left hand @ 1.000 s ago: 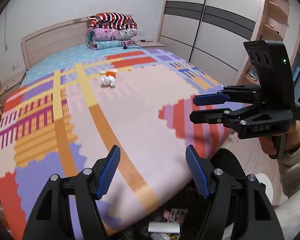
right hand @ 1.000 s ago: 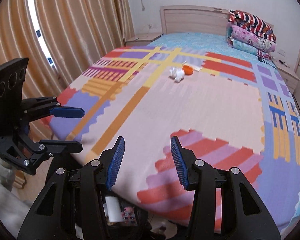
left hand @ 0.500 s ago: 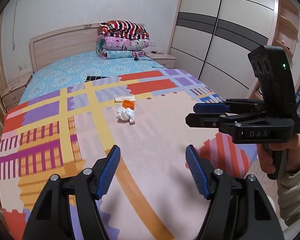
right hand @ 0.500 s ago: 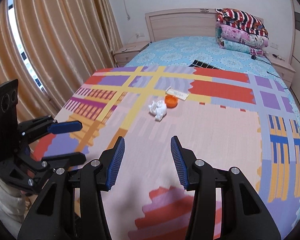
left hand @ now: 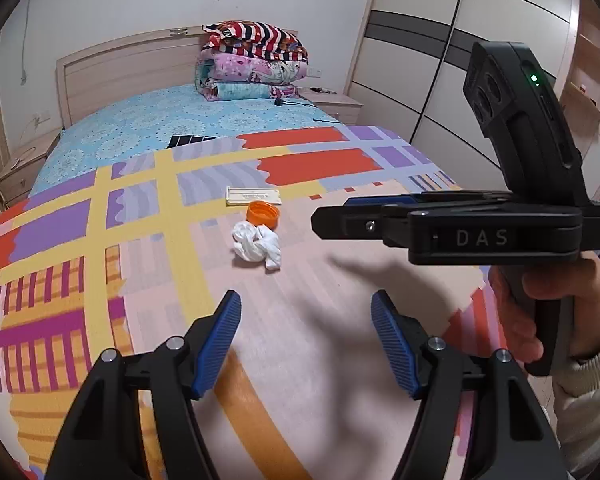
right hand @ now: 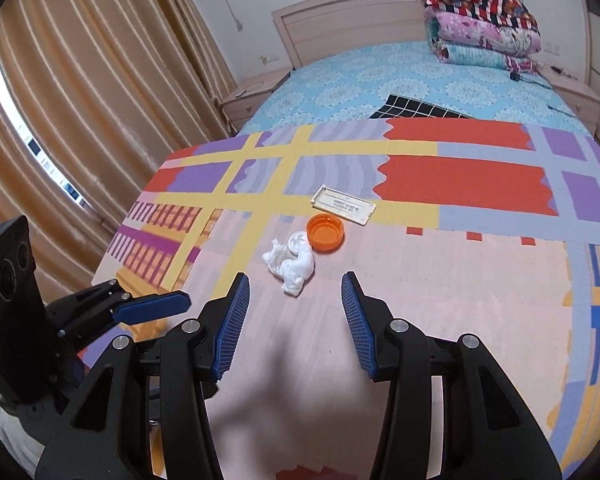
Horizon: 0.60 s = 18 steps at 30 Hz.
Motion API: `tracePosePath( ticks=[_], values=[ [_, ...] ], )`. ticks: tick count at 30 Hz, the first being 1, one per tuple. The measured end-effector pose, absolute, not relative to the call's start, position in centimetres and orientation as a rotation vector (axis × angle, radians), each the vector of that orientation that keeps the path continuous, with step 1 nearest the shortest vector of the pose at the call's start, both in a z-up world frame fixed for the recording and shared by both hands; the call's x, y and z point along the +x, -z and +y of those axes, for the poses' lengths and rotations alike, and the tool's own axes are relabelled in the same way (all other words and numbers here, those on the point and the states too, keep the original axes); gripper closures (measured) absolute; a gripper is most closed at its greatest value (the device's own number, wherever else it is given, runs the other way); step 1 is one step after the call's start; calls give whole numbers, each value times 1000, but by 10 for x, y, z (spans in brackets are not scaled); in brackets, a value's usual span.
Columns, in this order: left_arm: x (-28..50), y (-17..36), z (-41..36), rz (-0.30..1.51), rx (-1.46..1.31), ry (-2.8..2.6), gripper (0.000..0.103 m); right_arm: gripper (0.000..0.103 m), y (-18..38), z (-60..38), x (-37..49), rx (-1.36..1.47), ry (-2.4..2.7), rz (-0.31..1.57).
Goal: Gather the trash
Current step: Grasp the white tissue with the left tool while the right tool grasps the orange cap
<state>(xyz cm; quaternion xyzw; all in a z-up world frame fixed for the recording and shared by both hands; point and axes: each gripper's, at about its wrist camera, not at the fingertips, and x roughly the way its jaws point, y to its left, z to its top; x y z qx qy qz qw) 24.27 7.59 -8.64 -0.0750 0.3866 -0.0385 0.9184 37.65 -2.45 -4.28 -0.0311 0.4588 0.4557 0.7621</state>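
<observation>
Three bits of trash lie together on the patterned blanket [left hand: 340, 280]: a crumpled white tissue [left hand: 257, 246] [right hand: 292, 262], an orange bottle cap [left hand: 263, 214] [right hand: 325, 233] just beyond it, and a flat pale packet [left hand: 253, 195] [right hand: 343, 205] behind the cap. My left gripper [left hand: 306, 308] hovers open short of the tissue, nothing between its blue pads. My right gripper [right hand: 295, 286] is open too, with the tissue just ahead of its fingertips. In the left wrist view the right gripper [left hand: 320, 216] shows from the side, held by a hand [left hand: 556, 312].
The bed carries a blue sheet and folded quilts [left hand: 252, 64] by the headboard [left hand: 120, 68]. A wardrobe [left hand: 460, 60] stands on the right, curtains [right hand: 80, 100] and a nightstand [right hand: 252, 96] on the left. A black checked cloth [right hand: 420, 110] peeks from under the blanket.
Both grippers have travelled forward over the bed, from its foot toward the trash, which now looks much closer and larger. The bin below the bed edge has dropped out of view. Jaw widths are unchanged.
</observation>
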Motion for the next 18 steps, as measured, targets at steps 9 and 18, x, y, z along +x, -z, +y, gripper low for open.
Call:
tracePosePath(
  ticks=[9,18],
  values=[
    [285,103,91,820,-171,18,53,55,56,-16,404,-16,-980,1038],
    [306,122,95,859,-178,16,70,55,65,-1,416,-43,-986,1055]
  ],
)
